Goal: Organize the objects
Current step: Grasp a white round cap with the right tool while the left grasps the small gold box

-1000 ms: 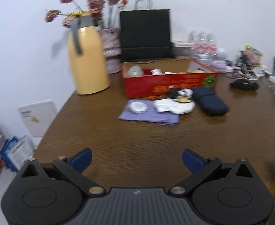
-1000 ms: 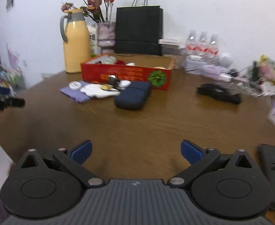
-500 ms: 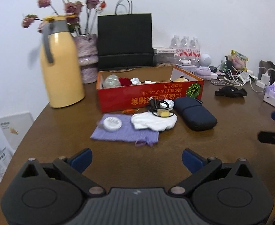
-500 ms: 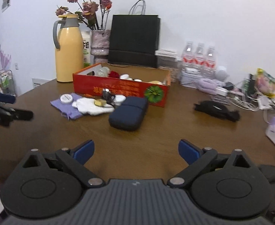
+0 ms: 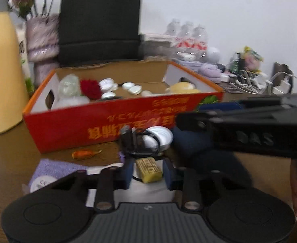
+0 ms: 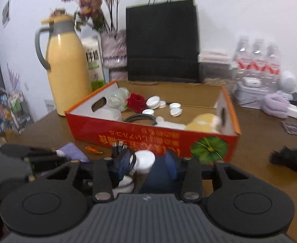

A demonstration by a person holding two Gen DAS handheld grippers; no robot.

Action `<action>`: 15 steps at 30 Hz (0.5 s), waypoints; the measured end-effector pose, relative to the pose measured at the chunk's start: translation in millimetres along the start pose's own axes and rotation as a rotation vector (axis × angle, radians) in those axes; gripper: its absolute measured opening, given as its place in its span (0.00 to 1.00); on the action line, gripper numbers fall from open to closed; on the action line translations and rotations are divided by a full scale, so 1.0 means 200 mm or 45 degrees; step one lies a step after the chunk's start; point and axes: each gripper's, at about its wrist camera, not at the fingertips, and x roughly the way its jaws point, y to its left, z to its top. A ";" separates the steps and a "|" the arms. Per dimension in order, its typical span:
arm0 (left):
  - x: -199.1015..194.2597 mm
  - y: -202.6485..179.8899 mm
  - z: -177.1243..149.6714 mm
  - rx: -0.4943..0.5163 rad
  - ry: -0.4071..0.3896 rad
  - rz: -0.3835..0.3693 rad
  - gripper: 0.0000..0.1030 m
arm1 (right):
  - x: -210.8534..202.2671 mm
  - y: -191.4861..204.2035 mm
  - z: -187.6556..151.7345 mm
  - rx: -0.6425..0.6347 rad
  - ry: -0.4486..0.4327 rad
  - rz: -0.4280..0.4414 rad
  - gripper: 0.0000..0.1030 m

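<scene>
left gripper [image 5: 147, 173]: fingers partly closed around a small yellow block [image 5: 149, 170] lying on a white cloth [image 5: 148, 188], contact unclear. right gripper [image 6: 146, 165]: fingers narrowed around a white round lid [image 6: 145, 159] above the navy pouch [image 6: 158, 179], grip uncertain. both just in front of the red cardboard box [image 6: 148, 137] on the tabletop [image 5: 11, 147].

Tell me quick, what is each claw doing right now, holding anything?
Left gripper: partly closed around a small yellow block; actual grip cannot be told.
Right gripper: partly closed around a white cap; grip cannot be told.
</scene>
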 end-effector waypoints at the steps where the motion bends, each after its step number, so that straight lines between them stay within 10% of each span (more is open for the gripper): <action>1: 0.01 0.01 -0.01 -0.001 -0.012 -0.002 0.21 | 0.06 0.01 0.01 -0.016 0.016 -0.005 0.38; 9: -0.10 0.10 -0.02 -0.081 -0.128 0.071 0.20 | 0.35 -0.03 -0.01 -0.066 0.150 -0.109 0.35; 15: -0.20 0.22 -0.01 -0.202 -0.228 0.100 0.20 | 0.40 -0.06 0.02 -0.031 0.270 0.036 0.07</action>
